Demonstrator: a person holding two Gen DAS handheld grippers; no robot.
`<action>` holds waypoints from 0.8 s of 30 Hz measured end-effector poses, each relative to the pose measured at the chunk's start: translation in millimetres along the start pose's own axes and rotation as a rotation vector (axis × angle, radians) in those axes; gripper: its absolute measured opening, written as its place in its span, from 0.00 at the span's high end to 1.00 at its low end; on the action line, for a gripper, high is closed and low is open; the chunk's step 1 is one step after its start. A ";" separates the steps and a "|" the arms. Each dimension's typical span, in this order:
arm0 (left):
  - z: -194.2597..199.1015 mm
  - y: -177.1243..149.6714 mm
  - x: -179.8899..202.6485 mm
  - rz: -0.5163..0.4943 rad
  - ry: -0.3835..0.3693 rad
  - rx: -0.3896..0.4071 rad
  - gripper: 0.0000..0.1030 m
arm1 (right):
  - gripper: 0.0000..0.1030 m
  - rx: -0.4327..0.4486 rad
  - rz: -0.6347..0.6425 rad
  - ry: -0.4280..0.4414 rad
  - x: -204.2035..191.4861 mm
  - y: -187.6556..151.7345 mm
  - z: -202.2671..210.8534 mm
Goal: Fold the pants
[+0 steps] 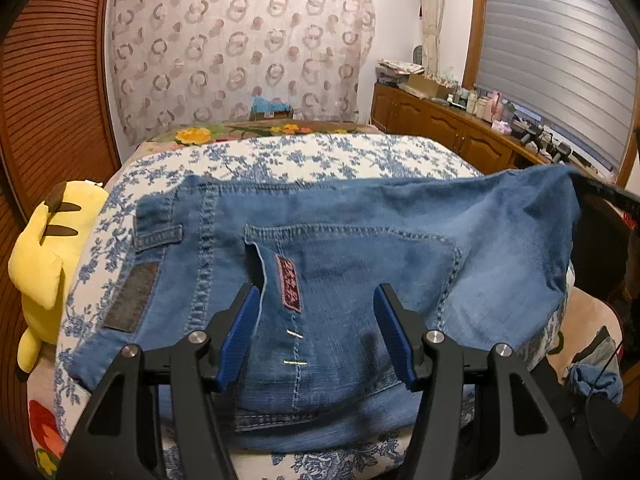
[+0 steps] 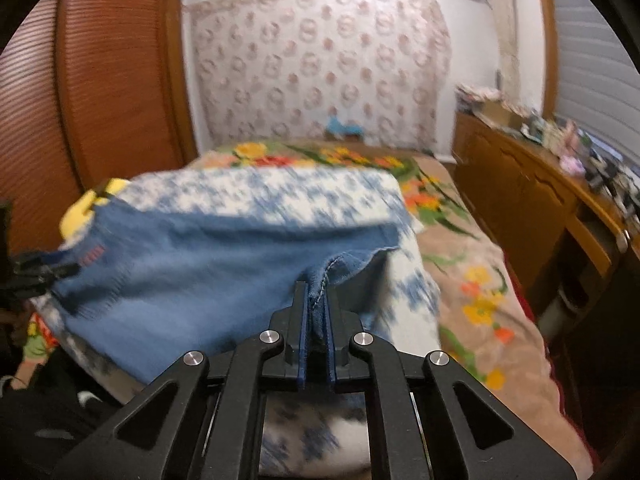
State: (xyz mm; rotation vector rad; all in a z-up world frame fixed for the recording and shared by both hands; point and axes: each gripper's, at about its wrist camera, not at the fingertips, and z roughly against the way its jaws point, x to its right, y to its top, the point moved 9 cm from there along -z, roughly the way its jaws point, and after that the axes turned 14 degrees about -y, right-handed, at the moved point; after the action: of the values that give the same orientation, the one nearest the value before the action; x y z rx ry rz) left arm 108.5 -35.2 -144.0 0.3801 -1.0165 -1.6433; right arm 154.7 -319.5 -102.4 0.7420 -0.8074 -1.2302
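Blue denim pants point(image 1: 340, 264) lie folded on a blue-and-white floral cushion point(image 1: 320, 156), back pocket and a red label facing up. My left gripper point(image 1: 316, 296) is open just above the pocket area, fingers apart and holding nothing. My right gripper point(image 2: 317, 292) is shut on a seam edge of the pants point(image 2: 224, 272) and lifts that end off the cushion point(image 2: 280, 192). In the left wrist view the raised end point(image 1: 560, 200) hangs at the right, by the other gripper's dark body. The right wrist view is motion-blurred.
A yellow plush toy point(image 1: 40, 264) sits against the cushion's left side. A flowered bedspread point(image 2: 472, 280) covers the bed to the right. A wooden cabinet point(image 1: 448, 124) with clutter runs along the right wall. Wooden slatted doors point(image 2: 92, 92) stand at the left.
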 end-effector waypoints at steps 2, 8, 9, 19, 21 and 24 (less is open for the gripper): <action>6.2 4.5 0.0 -0.005 0.006 0.012 0.43 | 0.96 0.042 0.029 0.044 -20.0 22.0 5.5; 28.7 15.8 -7.8 -0.005 0.024 0.051 0.43 | 0.96 0.141 0.118 0.180 -91.4 74.9 17.6; 32.3 16.9 -9.5 -0.004 0.028 0.056 0.43 | 0.96 0.154 0.132 0.204 -104.4 82.1 18.8; 61.3 11.3 -42.2 0.045 0.073 0.090 0.43 | 0.96 0.202 0.275 0.422 -228.1 115.6 38.6; 65.1 8.7 -49.8 0.063 0.078 0.096 0.43 | 0.96 0.200 0.301 0.452 -246.1 116.6 40.6; 68.6 4.7 -57.9 0.080 0.086 0.099 0.43 | 0.96 0.166 0.342 0.477 -270.0 106.8 32.2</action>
State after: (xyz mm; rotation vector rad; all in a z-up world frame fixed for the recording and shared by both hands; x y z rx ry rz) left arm 83.0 46.0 -115.3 0.4661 -1.0383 -1.4962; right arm 143.3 -36.9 -29.7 0.9420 -0.6092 -0.6471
